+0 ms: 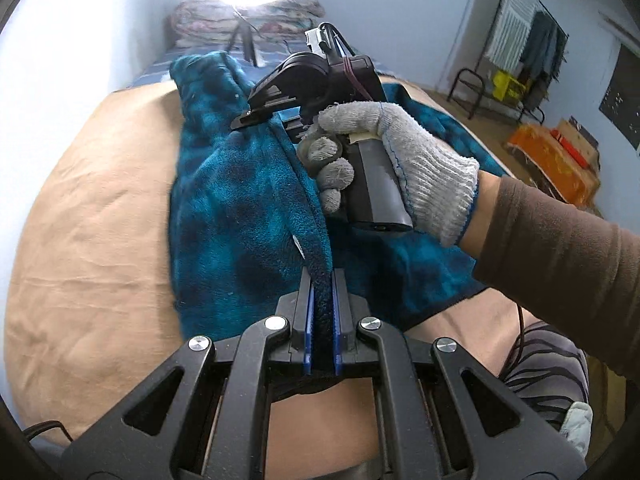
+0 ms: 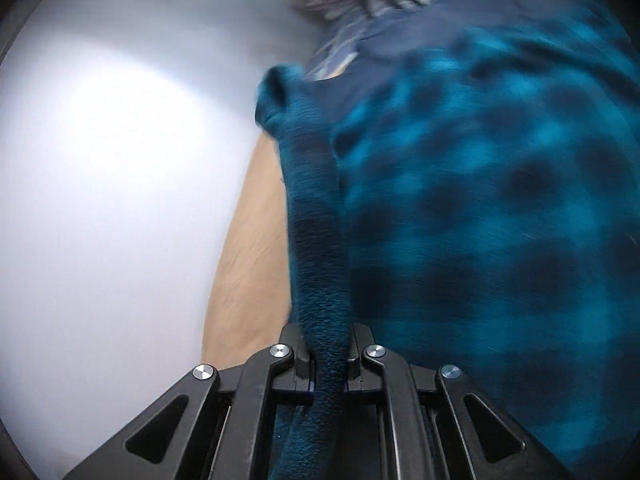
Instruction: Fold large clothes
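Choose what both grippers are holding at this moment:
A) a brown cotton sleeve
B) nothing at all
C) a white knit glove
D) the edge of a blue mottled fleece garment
D: the blue mottled fleece garment edge is pinched in the left gripper and the right gripper.

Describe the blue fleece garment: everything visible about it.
The fleece garment is plush, teal mottled with darker blue patches, and lies rumpled on a tan sheet. A thick rolled edge runs along its middle. The left gripper pinches that edge near the camera; the right gripper, held by a gloved hand, clamps it farther along.
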A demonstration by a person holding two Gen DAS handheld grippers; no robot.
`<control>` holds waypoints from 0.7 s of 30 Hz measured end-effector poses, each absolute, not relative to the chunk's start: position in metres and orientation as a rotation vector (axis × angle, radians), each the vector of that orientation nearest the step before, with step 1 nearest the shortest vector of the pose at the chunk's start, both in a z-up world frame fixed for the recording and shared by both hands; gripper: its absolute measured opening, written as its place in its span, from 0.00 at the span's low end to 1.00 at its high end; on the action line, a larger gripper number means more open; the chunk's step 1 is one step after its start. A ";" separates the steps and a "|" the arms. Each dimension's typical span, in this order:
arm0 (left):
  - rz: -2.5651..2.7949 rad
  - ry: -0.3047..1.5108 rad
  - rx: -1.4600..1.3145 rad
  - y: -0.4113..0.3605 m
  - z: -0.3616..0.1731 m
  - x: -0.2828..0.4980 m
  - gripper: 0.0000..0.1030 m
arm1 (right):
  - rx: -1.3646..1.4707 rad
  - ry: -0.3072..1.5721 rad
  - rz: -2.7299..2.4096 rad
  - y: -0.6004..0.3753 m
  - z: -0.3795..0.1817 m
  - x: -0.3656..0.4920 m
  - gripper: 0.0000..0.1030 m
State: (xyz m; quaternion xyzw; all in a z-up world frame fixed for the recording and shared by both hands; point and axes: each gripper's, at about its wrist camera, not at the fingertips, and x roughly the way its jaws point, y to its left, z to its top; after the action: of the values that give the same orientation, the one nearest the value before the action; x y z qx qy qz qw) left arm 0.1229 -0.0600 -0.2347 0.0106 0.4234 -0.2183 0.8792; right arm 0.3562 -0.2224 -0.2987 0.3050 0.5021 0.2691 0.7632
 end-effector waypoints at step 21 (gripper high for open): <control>-0.420 0.919 -0.097 0.024 -0.229 0.104 0.30 | 0.428 1.099 0.527 -0.220 -0.250 0.317 0.32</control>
State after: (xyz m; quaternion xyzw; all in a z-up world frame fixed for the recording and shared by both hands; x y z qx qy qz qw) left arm 0.1041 0.0245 -0.2292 -0.0466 0.4399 -0.2011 0.8740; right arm 0.3174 -0.2203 -0.2496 0.1995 0.5121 0.2456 0.7986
